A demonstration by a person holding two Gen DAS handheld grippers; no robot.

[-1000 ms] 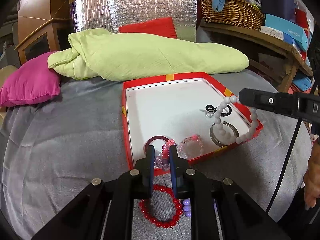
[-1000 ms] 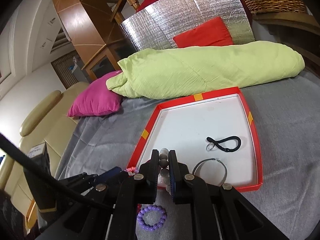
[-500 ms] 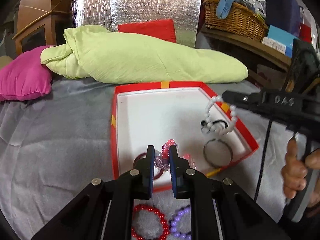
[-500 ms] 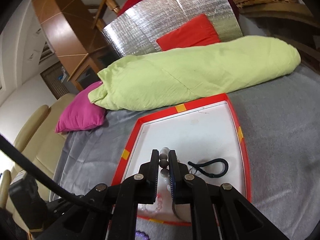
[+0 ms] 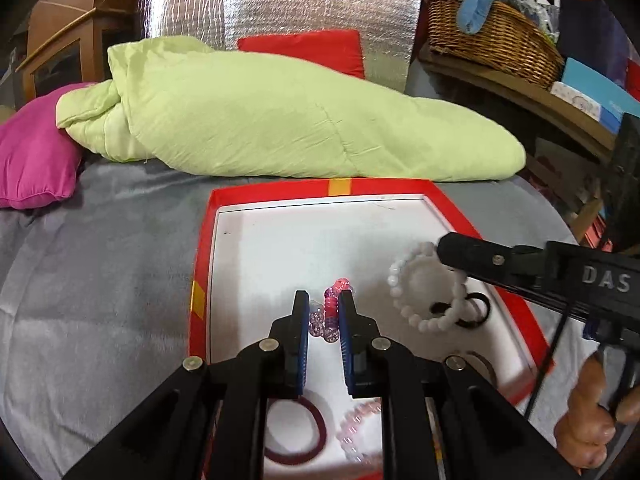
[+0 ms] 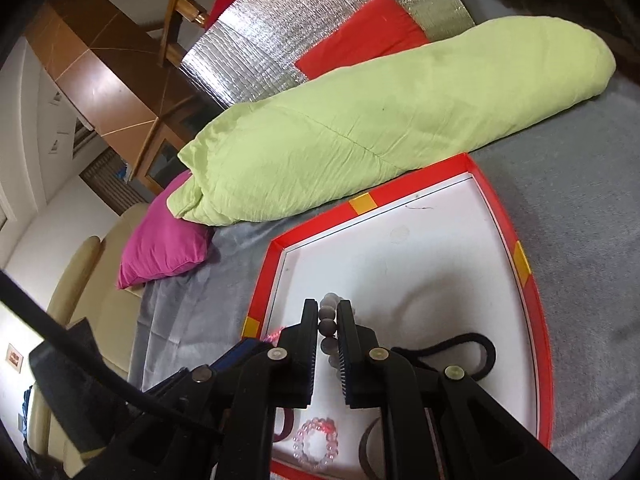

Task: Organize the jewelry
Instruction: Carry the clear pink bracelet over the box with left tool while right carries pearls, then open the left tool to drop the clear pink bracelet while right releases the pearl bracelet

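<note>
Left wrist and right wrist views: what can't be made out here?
- Dark red ring, left wrist view: its sides hidden by the left claw frame.
- Pale pink bead bracelet, left wrist view: blurred, partly behind the frame.
- Black hair tie, right wrist view: near end hidden by the right claw frame.
- White bead bracelet: its held beads hidden by the right claw in the left wrist view.

Even indoor light, foil glare, fisheye-bent edges, perhaps slight motion blur.

Tray [image 5: 202, 248]: glossy red rim, matt white floor. White bead bracelet [image 5: 404, 304]: smooth, glossy. Quilt [image 5: 280, 120]: crinkled green cloth. Basket [image 5: 492, 36]: woven wicker.
</note>
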